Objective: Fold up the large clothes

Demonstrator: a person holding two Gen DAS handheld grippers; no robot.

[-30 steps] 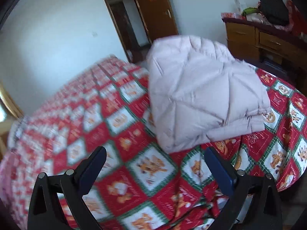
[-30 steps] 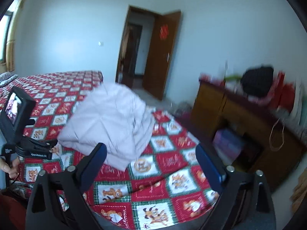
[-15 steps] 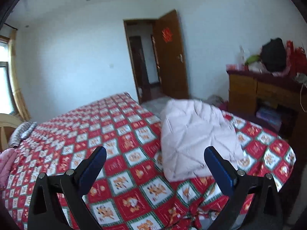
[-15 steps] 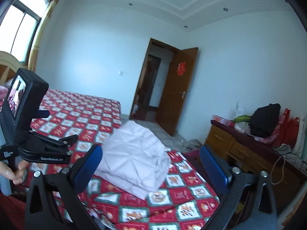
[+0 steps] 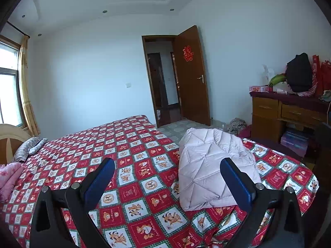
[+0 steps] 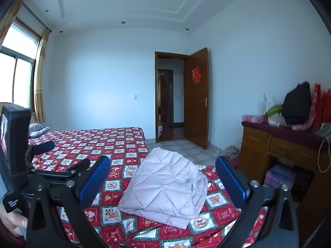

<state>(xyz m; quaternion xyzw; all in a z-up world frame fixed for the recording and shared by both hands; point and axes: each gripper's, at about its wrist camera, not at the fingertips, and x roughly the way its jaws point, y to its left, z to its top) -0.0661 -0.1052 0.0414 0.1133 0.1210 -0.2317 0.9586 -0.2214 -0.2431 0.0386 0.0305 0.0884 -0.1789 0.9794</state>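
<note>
Judging from how things lie, the folding looks done: the pale quilted garment sits as a compact, layered bundle near the foot corner of the bed, on the red checked cover, with nothing gripping it. Both tools are lifted clear and aimed across the room. The left gripper has its blue pads spread wide with only air between them, and the right gripper stands the same way, wide and empty; in the right wrist view the left tool's body and the hand holding it show at the left edge. If the step in hand is a final check, the thing to do well is to look before touching: the bundle's near edge in the right wrist view shows stacked layers that seem fairly even, though the far side bulges and rides higher. Padded cloth like this probably springs back, so any tidying would best be a flat press along the top, not a pinch at one corner, which could pull a layer out. The bundle also lies close to the mattress edge, so a push toward the bed's middle seems safer than one outward.
</note>
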